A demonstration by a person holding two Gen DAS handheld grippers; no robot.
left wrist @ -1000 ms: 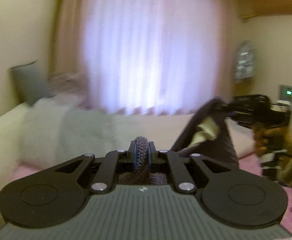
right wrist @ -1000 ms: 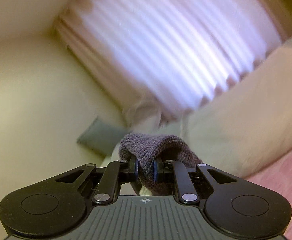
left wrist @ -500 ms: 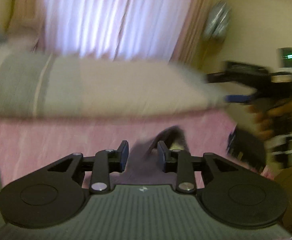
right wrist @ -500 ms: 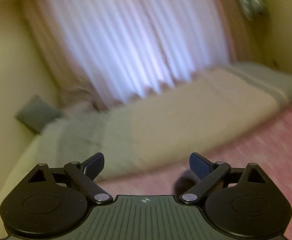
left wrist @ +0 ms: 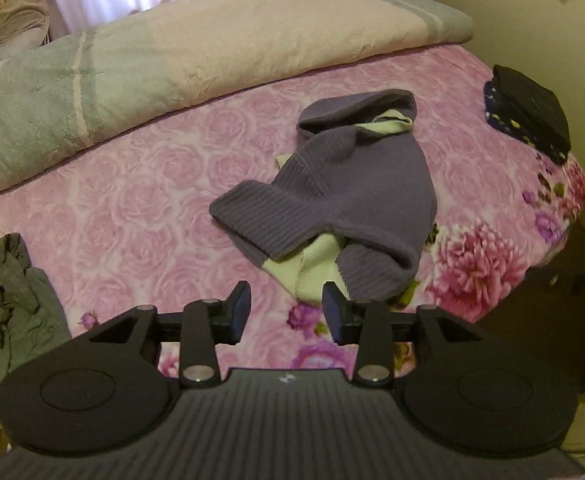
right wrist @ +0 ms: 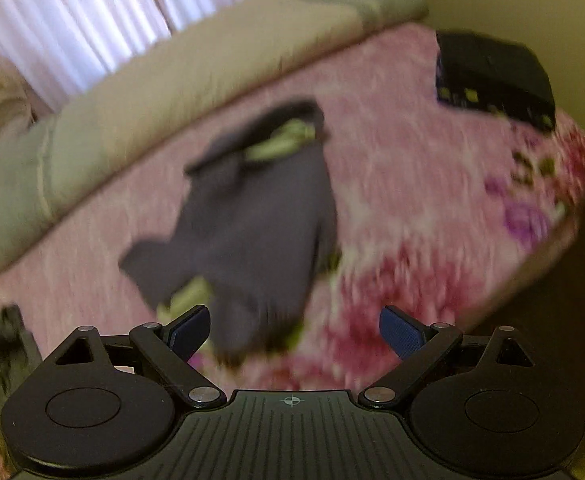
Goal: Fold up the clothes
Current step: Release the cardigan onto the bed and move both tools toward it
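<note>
Purple sweater point(left wrist: 348, 184): dropped a moment ago, now crumpled on the pink bedspread point(left wrist: 140, 184) just ahead of both fingertips. Left gripper point(left wrist: 286, 312) opening, empty; right gripper point(right wrist: 294, 330) spread wide, empty. Folding still to begin.

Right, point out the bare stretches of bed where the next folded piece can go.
Widest free patch: the pink bedspread between the rolled duvet, the grey-green heap and the purple sweater. A smaller strip lies between the sweater and the dark folded stack. The near right edge by the sweater's hem is cramped.
</note>
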